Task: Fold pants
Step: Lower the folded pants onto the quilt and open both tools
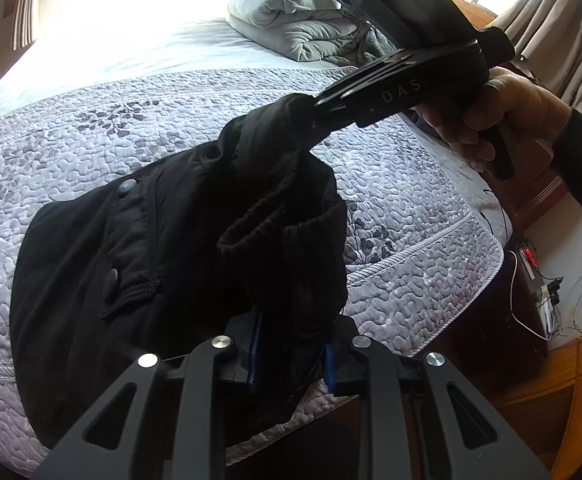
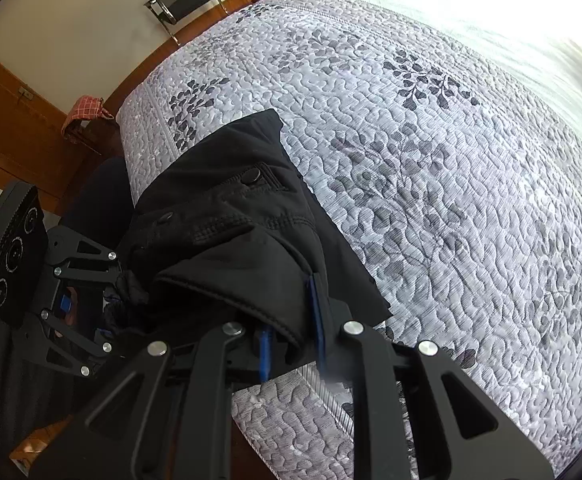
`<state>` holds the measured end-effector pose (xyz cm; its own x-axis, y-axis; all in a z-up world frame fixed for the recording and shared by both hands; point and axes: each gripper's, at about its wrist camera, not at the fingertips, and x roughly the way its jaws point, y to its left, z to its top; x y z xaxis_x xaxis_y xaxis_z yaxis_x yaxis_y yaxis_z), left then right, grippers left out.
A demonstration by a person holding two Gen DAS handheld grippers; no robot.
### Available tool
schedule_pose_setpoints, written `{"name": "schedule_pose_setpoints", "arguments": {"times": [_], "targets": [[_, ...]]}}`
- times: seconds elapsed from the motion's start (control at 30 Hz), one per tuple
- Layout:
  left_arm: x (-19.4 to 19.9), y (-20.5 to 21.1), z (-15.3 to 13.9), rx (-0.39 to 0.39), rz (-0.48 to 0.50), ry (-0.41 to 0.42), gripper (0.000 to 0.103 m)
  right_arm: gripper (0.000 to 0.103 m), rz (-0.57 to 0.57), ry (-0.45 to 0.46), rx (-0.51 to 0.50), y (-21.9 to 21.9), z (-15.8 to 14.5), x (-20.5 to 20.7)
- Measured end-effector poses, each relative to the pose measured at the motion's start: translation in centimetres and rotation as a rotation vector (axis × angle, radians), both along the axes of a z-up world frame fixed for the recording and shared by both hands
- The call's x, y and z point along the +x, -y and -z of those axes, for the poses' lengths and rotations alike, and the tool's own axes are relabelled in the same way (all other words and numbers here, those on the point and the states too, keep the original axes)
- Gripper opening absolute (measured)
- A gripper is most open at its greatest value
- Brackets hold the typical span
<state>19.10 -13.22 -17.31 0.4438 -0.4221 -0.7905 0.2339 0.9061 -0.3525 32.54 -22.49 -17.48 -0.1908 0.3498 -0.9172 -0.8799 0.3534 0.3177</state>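
The black woven pants with snap-button pockets [image 1: 163, 248] hang between my two grippers above the near edge of the bed, their lower part draped on the grey quilted bedspread with leaf print [image 2: 431, 152]. My left gripper [image 1: 291, 364] pinches a bunched piece of the elastic waistband between its blue pads, and my right gripper [image 2: 291, 344] pinches another fold of the fabric, raised a little higher. I judge I hold both points apart so the cloth hangs straight and can be laid flat for folding. A folded grey duvet [image 1: 291, 20] sits well away at the far end.
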Motion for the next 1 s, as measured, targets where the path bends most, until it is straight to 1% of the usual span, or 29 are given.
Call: {"name": "schedule_pose_setpoints", "arguments": {"times": [0.57, 0.7, 0.8, 0.93, 1.0], "targets": [[0.8, 1.8, 3.6, 0.011, -0.009, -0.066, 0.023, 0.015, -0.008, -0.014, 0.024, 2.6, 4.3, 0.2], [0.8, 2.1, 4.4, 0.020, -0.007, -0.082, 0.026, 0.016, -0.015, -0.016, 0.031, 3.1, 5.2, 0.1], [0.8, 2.4, 5.0, 0.023, -0.007, -0.097, 0.028, 0.018, -0.011, -0.027, 0.025, 3.4, 5.9, 0.2], [0.8, 2.6, 5.7, 0.031, -0.005, -0.107, 0.029, 0.019, -0.012, -0.031, 0.027, 3.6, 6.3, 0.2], [0.9, 2.7, 5.8, 0.028, -0.004, -0.113, 0.029, 0.024, -0.010, -0.026, 0.022, 3.7, 6.4, 0.3]]}}
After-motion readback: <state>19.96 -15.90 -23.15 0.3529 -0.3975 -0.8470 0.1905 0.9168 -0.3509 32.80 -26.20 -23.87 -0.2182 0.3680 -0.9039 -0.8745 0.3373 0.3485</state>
